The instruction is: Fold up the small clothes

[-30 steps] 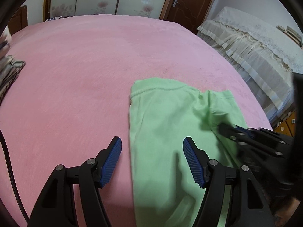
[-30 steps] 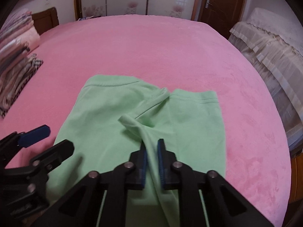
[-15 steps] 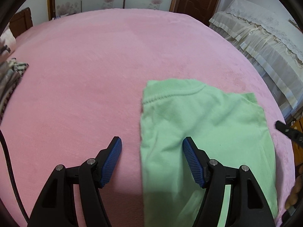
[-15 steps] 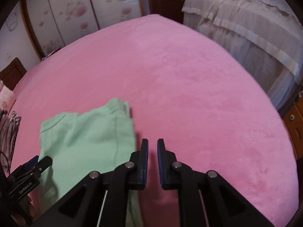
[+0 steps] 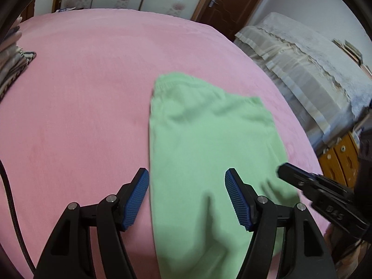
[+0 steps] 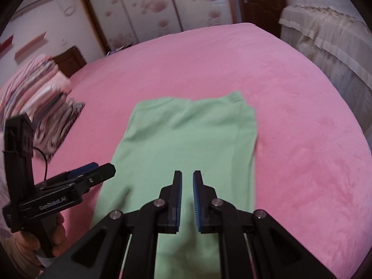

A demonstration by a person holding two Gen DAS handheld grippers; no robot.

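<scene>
Ahead of both claws, a light green cotton garment (image 6: 186, 144) lies folded lengthwise on the pink plush bedspread (image 5: 81, 107). Left gripper (image 5: 187, 196) gapes wide, empty; right gripper (image 6: 187, 198) nearly closed, empty. Crosswise folding remains.

The left claw (image 5: 187, 195) is matte black plastic with two angular fingers, each faced with a ribbed blue pad (image 5: 137, 197) and pinned by round silver screws. A thin dark cable (image 5: 10, 200) runs along its left side. Seen from the right wrist, its body carries pale lettering and is gripped by a bare-skinned hand (image 6: 34, 239). The right claw (image 6: 186, 197) has the same black frame, blue pads and silver screws.
</scene>
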